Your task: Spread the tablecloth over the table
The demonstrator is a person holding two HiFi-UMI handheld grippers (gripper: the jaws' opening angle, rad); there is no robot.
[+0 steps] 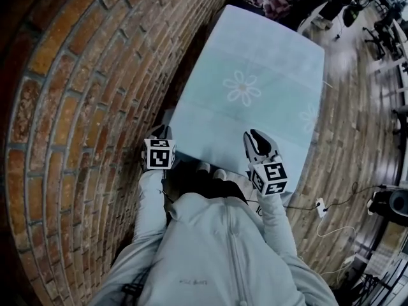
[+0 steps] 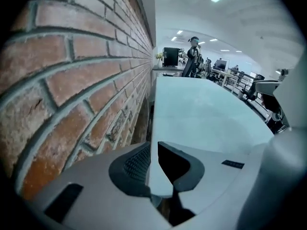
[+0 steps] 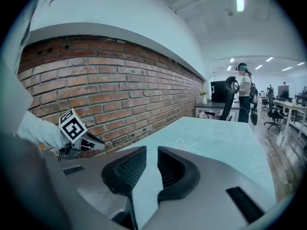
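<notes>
Room: A brick wall (image 1: 76, 107) ran close along the table's left side. A plank floor (image 1: 347, 101) lay to its right, and office desks and a standing person (image 3: 244, 92) were beyond its far end.
Tablecloth: The pale blue tablecloth (image 1: 268, 50), printed with a white flower (image 1: 242, 88), lay smooth over the whole top from the far edge to the near edge. The table itself was covered by it.
Left gripper: The left gripper (image 2: 152, 150) was at the table's near-left corner, just beside the bricks. Its jaws were pinched together on the cloth's edge, and the fabric ran up between the ribbed pads (image 2: 136, 162).
Right gripper: The right gripper (image 3: 151, 155) was at the near edge, toward the near-right corner and apart from the other gripper. Its jaws were clamped on the hem with only a thin strip of blue fabric between them, and it pointed along the table toward the far end.
Person: The wearer, in a light grey zipped top (image 1: 223, 254), stood at the near end with both arms reaching to that edge.
Floor: A white cable with a plug block (image 1: 320, 207) lay on the planks, off the near-right corner.
</notes>
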